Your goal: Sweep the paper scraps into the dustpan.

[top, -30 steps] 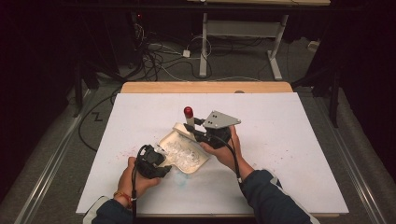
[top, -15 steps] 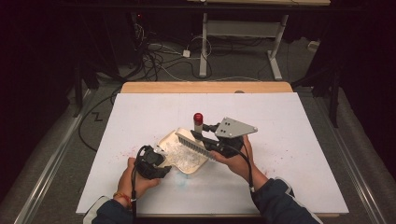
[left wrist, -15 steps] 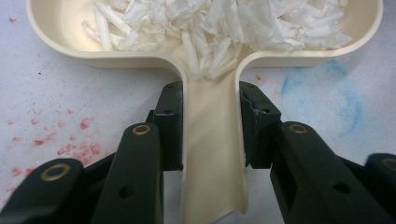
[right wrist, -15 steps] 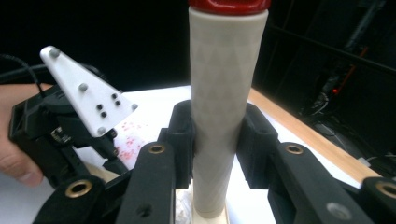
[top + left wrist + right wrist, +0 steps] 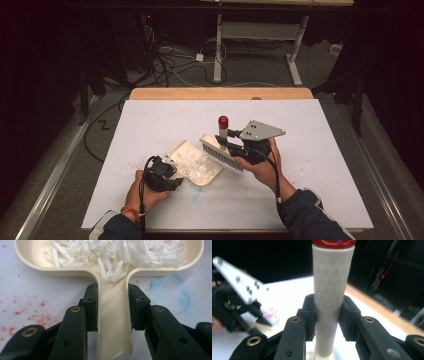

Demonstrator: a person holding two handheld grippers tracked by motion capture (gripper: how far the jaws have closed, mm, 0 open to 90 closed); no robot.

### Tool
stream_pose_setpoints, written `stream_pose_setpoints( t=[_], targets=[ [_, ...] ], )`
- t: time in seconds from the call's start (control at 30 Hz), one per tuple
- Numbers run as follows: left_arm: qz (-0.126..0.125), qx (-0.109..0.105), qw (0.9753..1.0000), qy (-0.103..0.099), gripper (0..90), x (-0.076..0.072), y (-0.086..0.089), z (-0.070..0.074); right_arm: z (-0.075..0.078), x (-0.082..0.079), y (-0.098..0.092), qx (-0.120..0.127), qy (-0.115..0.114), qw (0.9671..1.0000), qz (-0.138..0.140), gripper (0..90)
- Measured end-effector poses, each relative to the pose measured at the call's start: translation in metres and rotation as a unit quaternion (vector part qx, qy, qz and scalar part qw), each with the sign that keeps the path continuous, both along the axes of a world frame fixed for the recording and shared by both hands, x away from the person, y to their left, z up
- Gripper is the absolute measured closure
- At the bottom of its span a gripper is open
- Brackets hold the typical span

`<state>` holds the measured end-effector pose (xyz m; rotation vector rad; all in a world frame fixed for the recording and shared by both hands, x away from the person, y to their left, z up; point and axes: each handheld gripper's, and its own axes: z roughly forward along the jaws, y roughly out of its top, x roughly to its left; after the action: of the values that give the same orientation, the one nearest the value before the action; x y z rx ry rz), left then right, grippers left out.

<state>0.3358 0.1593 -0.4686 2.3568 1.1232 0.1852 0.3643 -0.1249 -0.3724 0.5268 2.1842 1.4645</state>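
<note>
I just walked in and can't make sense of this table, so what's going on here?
A person is sweeping white shreds into a cream dustpan on a white table. The left gripper is shut on the dustpan's handle, holding it flat on the table. The right gripper is shut on the handle of a small brush with a red end cap, held beside the pan's right edge. A pile of shreds already sits in the pan. Faint red and blue stains mark the table.
</note>
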Motion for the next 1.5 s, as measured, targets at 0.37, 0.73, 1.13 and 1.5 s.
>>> stream_pose_setpoints(
  t=[0.37,0.73,1.13,1.5],
  targets=[
    [-0.01,0.008,0.9999,-0.007,63.1,-0.001,0.001,-0.001,-0.012,-0.012,-0.015,-0.027,0.003,0.9996,-0.001,70.6],
    [-0.009,0.012,0.9998,-0.009,63.3,-0.001,-0.001,-0.001,0.003,-0.026,-0.031,-0.035,-0.001,0.9994,-0.008,70.5],
    [-0.012,0.009,0.9999,0.0,63.2,0.001,0.001,0.0,0.01,0.016,-0.002,-0.037,-0.033,0.9974,-0.052,70.6],
    [-0.012,0.021,0.9997,-0.005,63.3,0.002,0.001,0.001,-0.019,0.03,0.029,-0.07,-0.047,0.9961,-0.025,70.6]
  ],
)
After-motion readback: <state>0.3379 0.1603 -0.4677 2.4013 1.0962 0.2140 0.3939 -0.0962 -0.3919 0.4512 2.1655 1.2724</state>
